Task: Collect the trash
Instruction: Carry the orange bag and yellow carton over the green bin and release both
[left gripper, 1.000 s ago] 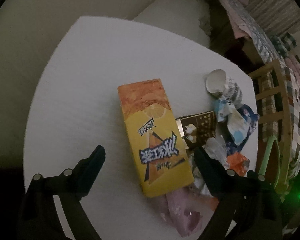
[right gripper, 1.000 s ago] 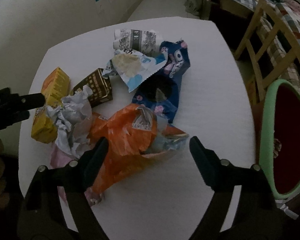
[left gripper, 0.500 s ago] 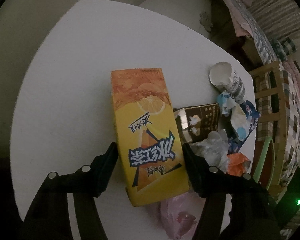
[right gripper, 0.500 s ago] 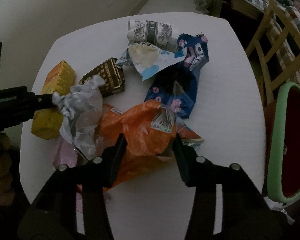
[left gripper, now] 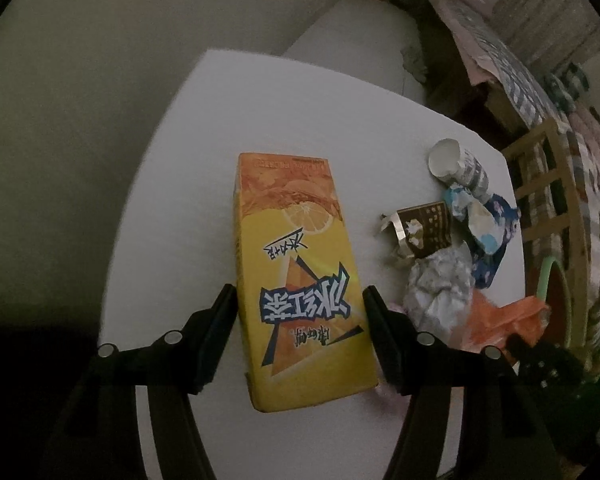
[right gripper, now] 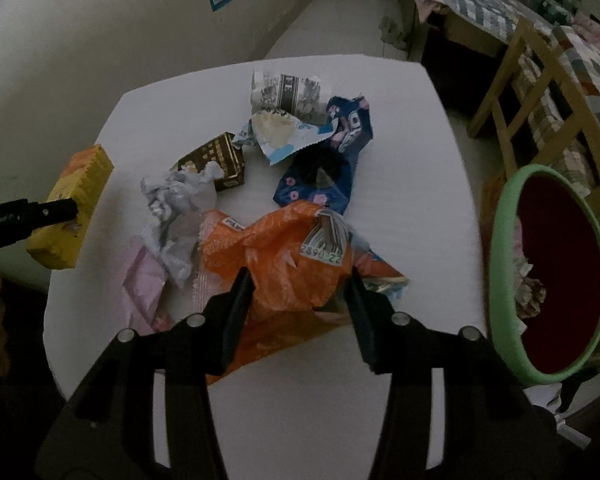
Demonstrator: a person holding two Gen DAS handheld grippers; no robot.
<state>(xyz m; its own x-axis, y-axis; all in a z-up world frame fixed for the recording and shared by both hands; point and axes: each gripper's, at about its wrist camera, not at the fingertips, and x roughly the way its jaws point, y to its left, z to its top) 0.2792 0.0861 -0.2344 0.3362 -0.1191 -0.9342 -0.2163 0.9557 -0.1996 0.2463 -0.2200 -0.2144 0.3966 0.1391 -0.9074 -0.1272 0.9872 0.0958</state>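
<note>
My left gripper (left gripper: 298, 312) is shut on a yellow-orange drink carton (left gripper: 296, 264) and holds it above the white table (left gripper: 180, 200); the carton also shows in the right wrist view (right gripper: 74, 208). My right gripper (right gripper: 300, 292) is shut on an orange plastic wrapper (right gripper: 276, 264) at the table's near side. Behind it lie crumpled white paper (right gripper: 176, 204), a brown box (right gripper: 220, 160), a blue snack bag (right gripper: 332, 160), a light-blue wrapper (right gripper: 280, 136) and a crushed paper cup (right gripper: 288, 90).
A green-rimmed bin (right gripper: 556, 272) with a dark red inside stands right of the table, with some trash in it. A pink bag (right gripper: 140, 284) lies under the pile. A wooden chair (right gripper: 540, 92) and bed stand at the right.
Both grippers closed: the left on the carton, which has risen off the table, and the right on the orange wrapper.
</note>
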